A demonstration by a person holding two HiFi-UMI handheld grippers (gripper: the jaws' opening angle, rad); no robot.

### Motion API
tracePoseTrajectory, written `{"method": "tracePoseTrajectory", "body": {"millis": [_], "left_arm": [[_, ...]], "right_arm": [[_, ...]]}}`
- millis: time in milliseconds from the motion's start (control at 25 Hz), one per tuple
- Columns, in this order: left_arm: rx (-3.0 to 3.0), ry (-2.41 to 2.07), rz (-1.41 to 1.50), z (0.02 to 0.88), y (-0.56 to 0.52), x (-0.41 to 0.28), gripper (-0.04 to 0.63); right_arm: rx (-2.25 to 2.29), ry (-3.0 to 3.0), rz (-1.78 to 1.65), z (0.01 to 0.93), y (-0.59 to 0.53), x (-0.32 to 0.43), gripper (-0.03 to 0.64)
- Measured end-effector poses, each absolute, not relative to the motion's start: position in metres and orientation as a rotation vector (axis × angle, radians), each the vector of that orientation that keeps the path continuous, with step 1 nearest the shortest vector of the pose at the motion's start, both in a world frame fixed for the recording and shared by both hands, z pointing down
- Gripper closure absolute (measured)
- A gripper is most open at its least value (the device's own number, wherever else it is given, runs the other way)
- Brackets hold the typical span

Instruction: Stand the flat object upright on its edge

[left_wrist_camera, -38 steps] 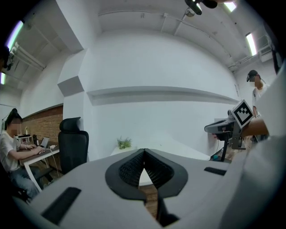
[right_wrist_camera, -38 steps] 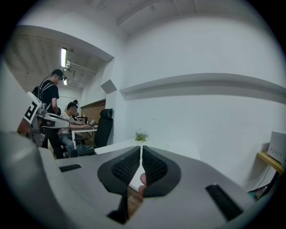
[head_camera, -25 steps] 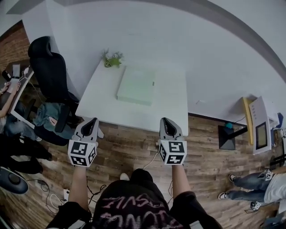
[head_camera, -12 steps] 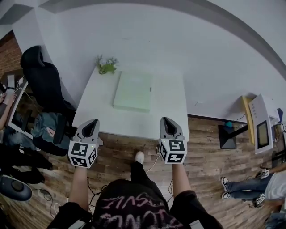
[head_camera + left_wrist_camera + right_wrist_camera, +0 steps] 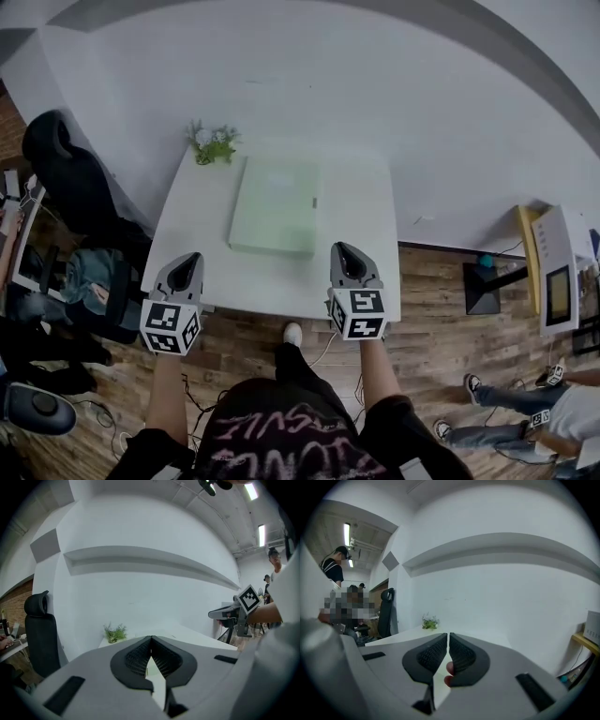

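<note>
The flat object is a pale green square box lying flat in the middle of a white table. Both grippers hover side by side at the table's near edge, short of the box and apart from it. My left gripper is at the near left corner, my right gripper near the right of the front edge. In the left gripper view the jaws are shut with nothing between them. The right gripper view shows its jaws shut and empty too.
A small green plant stands at the table's far left corner, against the white wall. A black office chair and seated people are to the left. A black stand and a white device sit on the wooden floor at right.
Both grippers have come forward together from over the floor to the table's near edge. The table and box now sit lower and closer in the head view. Jaws stayed shut.
</note>
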State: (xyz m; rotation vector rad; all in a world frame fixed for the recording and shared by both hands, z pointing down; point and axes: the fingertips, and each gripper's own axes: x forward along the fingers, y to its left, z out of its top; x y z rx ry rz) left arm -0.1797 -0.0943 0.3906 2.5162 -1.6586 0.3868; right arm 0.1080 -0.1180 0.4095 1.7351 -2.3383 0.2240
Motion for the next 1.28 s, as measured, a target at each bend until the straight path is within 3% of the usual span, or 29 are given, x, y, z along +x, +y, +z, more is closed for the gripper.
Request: {"method": "tracePoseTrajectory", "body": {"millis": [600, 1280], "left_arm": [[2.387, -1.640, 0.482, 0.435, -0.231, -0.140, 0.580], [2.325, -1.600, 0.566, 0.453, -0.270, -0.131, 0.580]], "right_arm": [[1.581, -2.322, 0.389, 0.471, -0.250, 0.130, 0.589], [1.505, -2.334, 0.560, 0.503, -0.283, 0.116, 0.588]]}}
